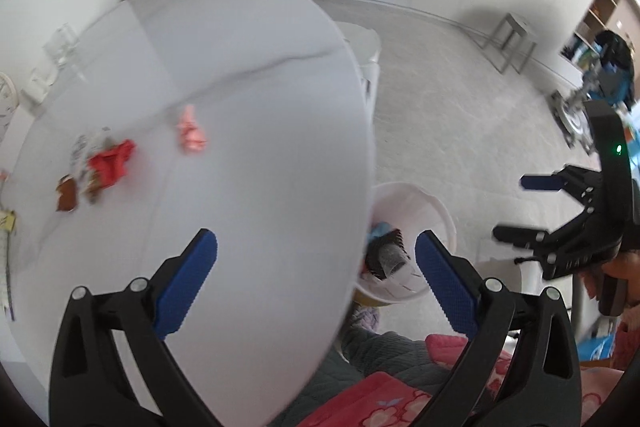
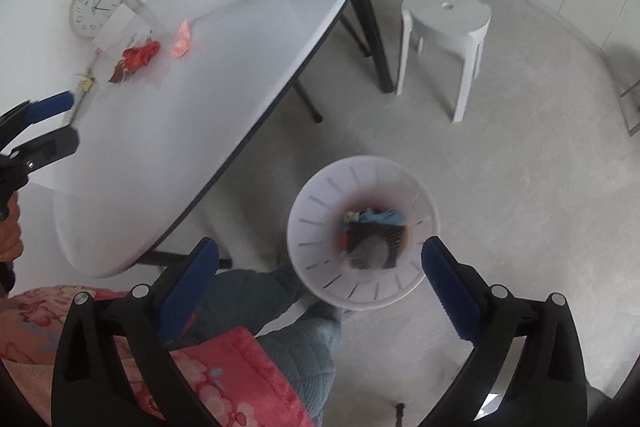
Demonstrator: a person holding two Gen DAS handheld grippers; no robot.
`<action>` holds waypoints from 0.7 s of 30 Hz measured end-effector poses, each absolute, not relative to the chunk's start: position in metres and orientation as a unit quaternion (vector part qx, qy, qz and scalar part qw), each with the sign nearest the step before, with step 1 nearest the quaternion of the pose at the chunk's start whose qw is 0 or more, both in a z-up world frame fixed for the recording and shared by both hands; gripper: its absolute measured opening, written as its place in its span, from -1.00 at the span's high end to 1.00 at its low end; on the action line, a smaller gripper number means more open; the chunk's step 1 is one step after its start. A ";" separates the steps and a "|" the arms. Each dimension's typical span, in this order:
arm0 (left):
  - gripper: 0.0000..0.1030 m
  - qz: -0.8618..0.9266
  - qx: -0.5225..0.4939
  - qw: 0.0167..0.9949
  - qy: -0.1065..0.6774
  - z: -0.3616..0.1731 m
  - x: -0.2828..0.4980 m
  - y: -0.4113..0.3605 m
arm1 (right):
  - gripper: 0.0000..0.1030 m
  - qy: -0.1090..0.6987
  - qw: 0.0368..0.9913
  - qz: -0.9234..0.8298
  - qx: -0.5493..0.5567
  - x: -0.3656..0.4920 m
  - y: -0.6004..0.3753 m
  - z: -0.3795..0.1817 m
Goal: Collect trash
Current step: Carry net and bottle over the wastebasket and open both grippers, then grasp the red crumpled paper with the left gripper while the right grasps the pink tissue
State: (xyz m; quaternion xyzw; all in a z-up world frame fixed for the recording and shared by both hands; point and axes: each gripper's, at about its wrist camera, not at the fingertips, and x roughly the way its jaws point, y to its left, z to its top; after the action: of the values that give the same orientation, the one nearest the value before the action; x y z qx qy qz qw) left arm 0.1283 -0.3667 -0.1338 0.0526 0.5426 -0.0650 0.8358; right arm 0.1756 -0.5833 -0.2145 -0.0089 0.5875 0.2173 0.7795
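Red crumpled wrapper (image 1: 111, 163) is lying on the white bench (image 1: 248, 75), touching a brown scrap (image 1: 66, 195) and a silvery printed wrapper (image 1: 86, 147) at its left. Pink crumpled wrapper (image 1: 191, 131) is sitting just beside, apart from the cluster. White slotted bin (image 2: 320, 195) is standing upright on the floor beside the bench, holding blue, dark and grey trash (image 2: 372, 239).

Black angular frames are seen on the left gripper (image 1: 316, 259) and the right gripper (image 2: 320, 269), fitted with silver round screws and textured blue pads (image 1: 444, 287). A green light is shown on the right gripper's body. Pink floral sleeves and grey quilted trousers are worn.
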 end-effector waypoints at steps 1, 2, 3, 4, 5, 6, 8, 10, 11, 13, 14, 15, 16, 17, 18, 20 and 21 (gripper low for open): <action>-0.85 -0.057 0.052 0.838 0.540 -0.130 0.129 -0.359 | -0.95 0.586 0.782 0.212 -0.012 0.178 -0.580 -0.210; -0.85 -0.049 0.052 0.841 0.536 -0.128 0.127 -0.351 | -0.95 0.581 0.787 0.209 -0.010 0.182 -0.574 -0.204; -0.85 -0.038 0.049 0.844 0.533 -0.125 0.126 -0.341 | -0.95 0.577 0.789 0.210 -0.004 0.185 -0.569 -0.200; -0.85 -0.028 0.045 0.846 0.530 -0.124 0.126 -0.331 | -0.95 0.573 0.790 0.218 0.004 0.189 -0.562 -0.194; -0.85 -0.021 0.041 0.847 0.529 -0.122 0.124 -0.324 | -0.95 0.571 0.790 0.223 0.007 0.191 -0.556 -0.190; -0.85 -0.007 0.033 0.848 0.528 -0.121 0.124 -0.312 | -0.95 0.567 0.791 0.229 0.006 0.194 -0.548 -0.186; -0.85 0.012 0.025 0.851 0.525 -0.120 0.124 -0.293 | -0.95 0.562 0.792 0.237 -0.002 0.199 -0.531 -0.181; -0.85 0.035 0.013 0.856 0.516 -0.117 0.121 -0.270 | -0.95 0.558 0.791 0.249 -0.006 0.205 -0.512 -0.176; -0.85 0.050 0.005 0.859 0.510 -0.115 0.119 -0.255 | -0.95 0.556 0.790 0.257 -0.007 0.209 -0.501 -0.174; -0.85 0.072 -0.008 0.862 0.501 -0.113 0.116 -0.233 | -0.95 0.554 0.787 0.269 -0.008 0.216 -0.480 -0.171; -0.85 0.081 -0.014 0.863 0.498 -0.113 0.115 -0.223 | -0.95 0.553 0.785 0.279 -0.006 0.221 -0.467 -0.171; -0.85 0.086 -0.021 0.864 0.495 -0.114 0.115 -0.214 | -0.95 0.552 0.784 0.285 -0.005 0.225 -0.457 -0.171; -0.85 0.089 -0.028 0.866 0.492 -0.115 0.116 -0.205 | -0.95 0.552 0.782 0.289 -0.007 0.231 -0.442 -0.172; -0.85 0.091 -0.029 0.868 0.488 -0.117 0.117 -0.196 | -0.95 0.551 0.782 0.290 -0.010 0.235 -0.432 -0.171; -0.85 0.091 -0.027 0.869 0.486 -0.118 0.119 -0.193 | -0.95 0.549 0.783 0.292 -0.014 0.239 -0.421 -0.171; -0.85 0.083 -0.016 0.873 0.480 -0.125 0.129 -0.183 | -0.95 0.544 0.786 0.293 -0.028 0.249 -0.397 -0.173; -0.85 0.079 -0.015 0.874 0.479 -0.128 0.134 -0.180 | -0.95 0.542 0.787 0.293 -0.035 0.254 -0.387 -0.174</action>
State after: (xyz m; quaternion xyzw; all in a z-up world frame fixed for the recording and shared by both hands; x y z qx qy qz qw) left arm 0.1344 -0.1798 -0.1280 -0.0150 0.4794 0.0791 0.8739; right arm 0.2539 -0.3867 -0.1737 -0.0349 0.5418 0.2928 0.7871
